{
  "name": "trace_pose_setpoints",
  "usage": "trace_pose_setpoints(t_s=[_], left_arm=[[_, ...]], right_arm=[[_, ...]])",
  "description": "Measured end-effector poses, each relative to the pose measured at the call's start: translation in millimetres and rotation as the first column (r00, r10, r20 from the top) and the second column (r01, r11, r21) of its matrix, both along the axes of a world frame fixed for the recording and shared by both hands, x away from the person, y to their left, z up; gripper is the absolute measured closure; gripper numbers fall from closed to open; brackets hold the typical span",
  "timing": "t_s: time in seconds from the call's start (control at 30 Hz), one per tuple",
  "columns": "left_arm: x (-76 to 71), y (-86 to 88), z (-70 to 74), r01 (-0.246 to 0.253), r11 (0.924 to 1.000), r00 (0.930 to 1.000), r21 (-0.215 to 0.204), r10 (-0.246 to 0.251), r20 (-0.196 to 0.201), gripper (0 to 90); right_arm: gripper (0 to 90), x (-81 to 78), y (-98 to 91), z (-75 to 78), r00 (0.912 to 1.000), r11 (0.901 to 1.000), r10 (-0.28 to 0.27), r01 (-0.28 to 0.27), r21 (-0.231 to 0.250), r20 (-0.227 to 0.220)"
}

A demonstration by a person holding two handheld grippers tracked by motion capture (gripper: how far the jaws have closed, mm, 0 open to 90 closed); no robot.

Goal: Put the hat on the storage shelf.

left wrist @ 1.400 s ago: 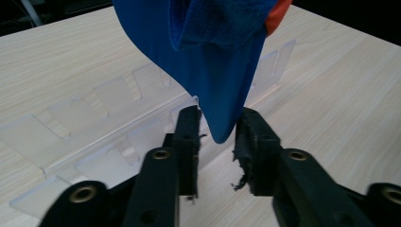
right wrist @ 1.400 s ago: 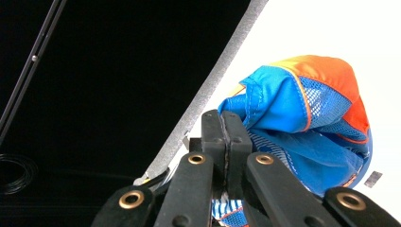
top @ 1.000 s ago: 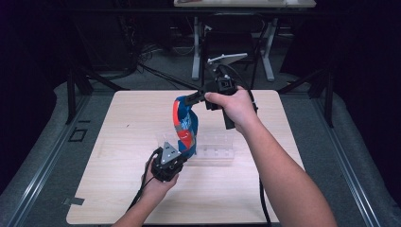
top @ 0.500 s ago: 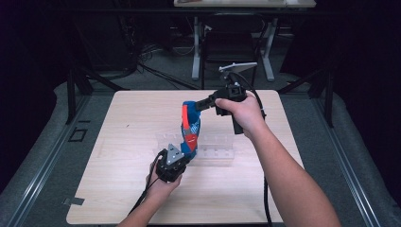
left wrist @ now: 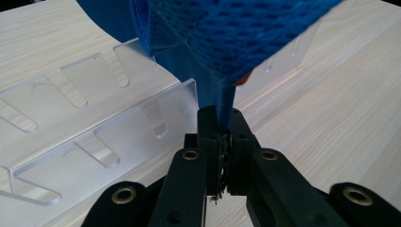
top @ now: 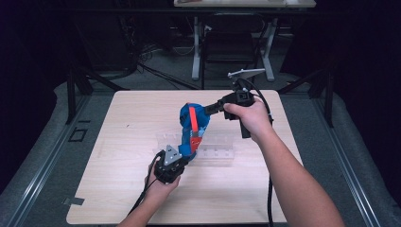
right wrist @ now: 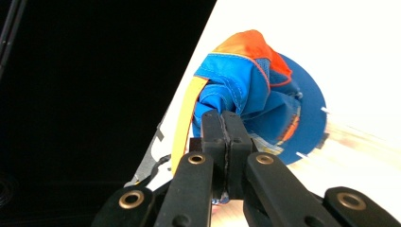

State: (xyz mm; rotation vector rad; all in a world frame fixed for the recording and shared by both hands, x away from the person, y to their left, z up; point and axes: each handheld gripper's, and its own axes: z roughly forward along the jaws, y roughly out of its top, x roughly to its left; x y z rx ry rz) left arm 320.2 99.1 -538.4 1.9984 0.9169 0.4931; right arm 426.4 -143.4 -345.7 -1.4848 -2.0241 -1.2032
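Two hand-held grippers clamped on blue garment (top: 191, 130), left hand-held gripper (top: 182, 158) low, right hand-held gripper (top: 208, 109) higher, over clear rack (top: 222, 151)

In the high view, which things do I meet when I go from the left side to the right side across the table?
Left gripper shut on the cloth → blue and orange mesh cloth → clear acrylic slotted rack → right gripper body in the person's right hand.
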Motion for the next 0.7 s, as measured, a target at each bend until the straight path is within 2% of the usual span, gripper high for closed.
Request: trace_pose_setpoints(t_s=[0.4,0.7], left_arm=[[0.5,2.2,0.1,-0.006,1.0000,1.0000,-0.007,0.006,-0.006,86.7],[0.2,3.3,-0.4,-0.007,1.0000,1.0000,-0.004,0.007,-0.006,85.8]], right_arm=[[90.0,0.0,-16.6,-12.6,0.9989,0.9967,-0.045,0.044,-0.068,-0.011],[90.0,-0.6,-30.1,-29.8,0.9961,0.9907,-0.083,0.080,-0.110,-0.030]])
